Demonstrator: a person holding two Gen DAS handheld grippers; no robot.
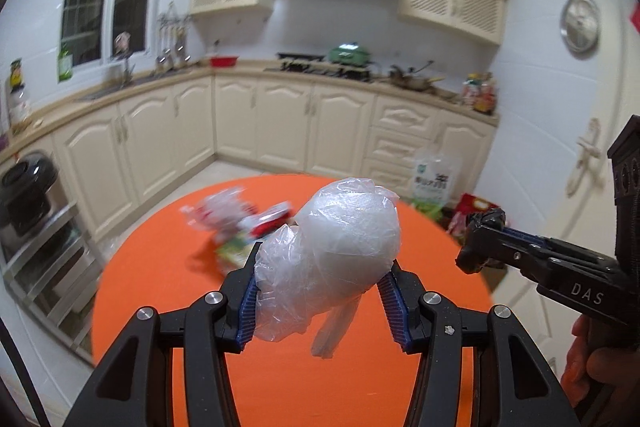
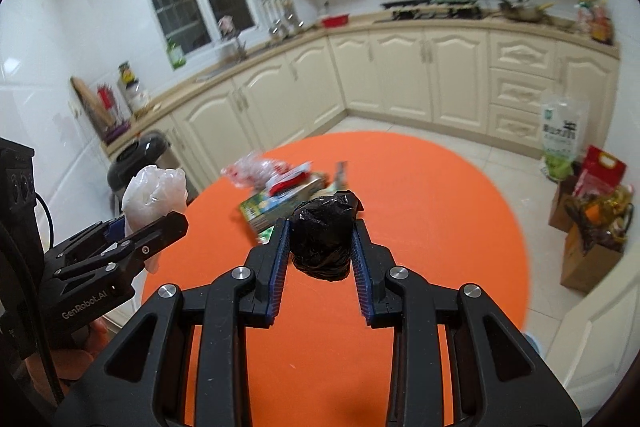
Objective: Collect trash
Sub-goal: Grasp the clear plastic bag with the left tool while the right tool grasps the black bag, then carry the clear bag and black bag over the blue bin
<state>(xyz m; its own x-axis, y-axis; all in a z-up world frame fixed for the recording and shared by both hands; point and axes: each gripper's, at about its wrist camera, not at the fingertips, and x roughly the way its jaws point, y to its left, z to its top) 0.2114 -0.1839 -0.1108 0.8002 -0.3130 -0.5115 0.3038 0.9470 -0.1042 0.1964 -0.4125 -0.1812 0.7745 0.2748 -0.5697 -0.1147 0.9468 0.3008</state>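
Left wrist view. The left tool (image 1: pixel 326 267) is clamped on a crumpled clear plastic bag (image 1: pixel 336 247); both ribbed blue pads press its sides, and the bag bulges up and forward past the fingertips, clear of the surface. A loose tail of the bag hangs below the jaws toward 6 o'clock. Beneath lies the round orange table (image 1: pixel 280 367). At 11 o'clock from the bag, on the far part of the table, sits a blurred pile of trash (image 1: pixel 240 223): clear wrapping, a red-and-white packet, a green carton. At 3 o'clock the right tool (image 1: pixel 480 243) enters from the frame edge, with a black wad at its tip; a hand (image 1: pixel 588 367) grips its handle at 4 o'clock.

Right wrist view. The right tool (image 2: pixel 322 243) is closed narrowly on a small black plastic bag (image 2: pixel 324 235), balled up, pads touching it on both sides, held above the orange table (image 2: pixel 440 227). The pile of trash (image 2: pixel 288 187) lies on the table just beyond the black bag, at 11 o'clock. At 9 o'clock the left tool (image 2: pixel 152 227) shows from the side, the clear plastic bag (image 2: pixel 154 193) standing up out of its jaws. On the floor at 3 o'clock stand a green-and-white sack (image 2: pixel 560 135) and brown paper bags (image 2: pixel 588 247).
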